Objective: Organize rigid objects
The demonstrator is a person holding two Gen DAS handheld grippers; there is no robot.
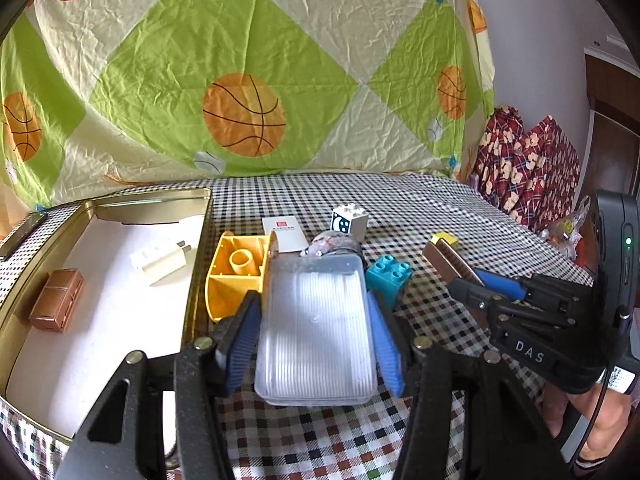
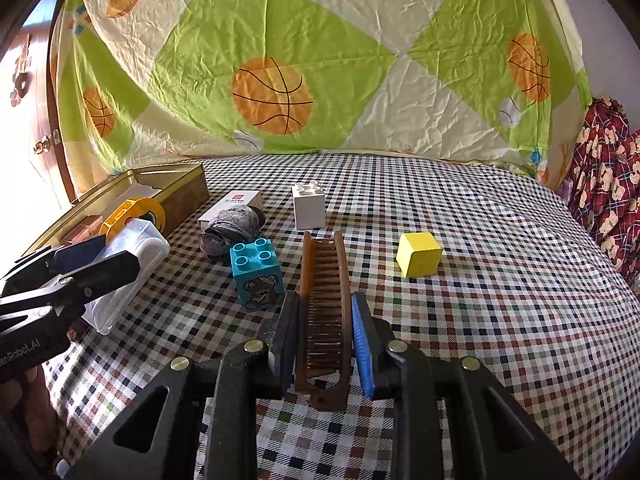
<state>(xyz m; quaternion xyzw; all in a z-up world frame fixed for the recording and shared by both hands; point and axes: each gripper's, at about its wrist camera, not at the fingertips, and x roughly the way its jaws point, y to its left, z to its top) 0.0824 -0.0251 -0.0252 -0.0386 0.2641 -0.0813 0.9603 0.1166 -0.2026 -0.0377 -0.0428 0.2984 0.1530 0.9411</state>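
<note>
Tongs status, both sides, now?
Left tongs: shut on the clear plastic box.
Right tongs: shut on the brown comb.

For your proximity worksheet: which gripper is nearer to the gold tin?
Left. The left gripper, clamping the clear plastic box, is right beside the gold tin; the right gripper, clamping the comb, is farther away.

Spread wide with a small-check cloth [image 2: 460,240], a flat surface reaching well beyond the right fingers [image 2: 362,344]. Lying on it ahead of those fingers: a teal block [image 2: 256,276] just left, a yellow cube [image 2: 418,254] off to the right, a white block [image 2: 308,206] farther out, with a grey pouch [image 2: 232,228] and a white card box [image 2: 230,206] left of that. Resting left of the left fingers [image 1: 240,340], an open gold tin [image 1: 200,240], and a yellow hollow piece [image 1: 236,272] just beside its wall.
</note>
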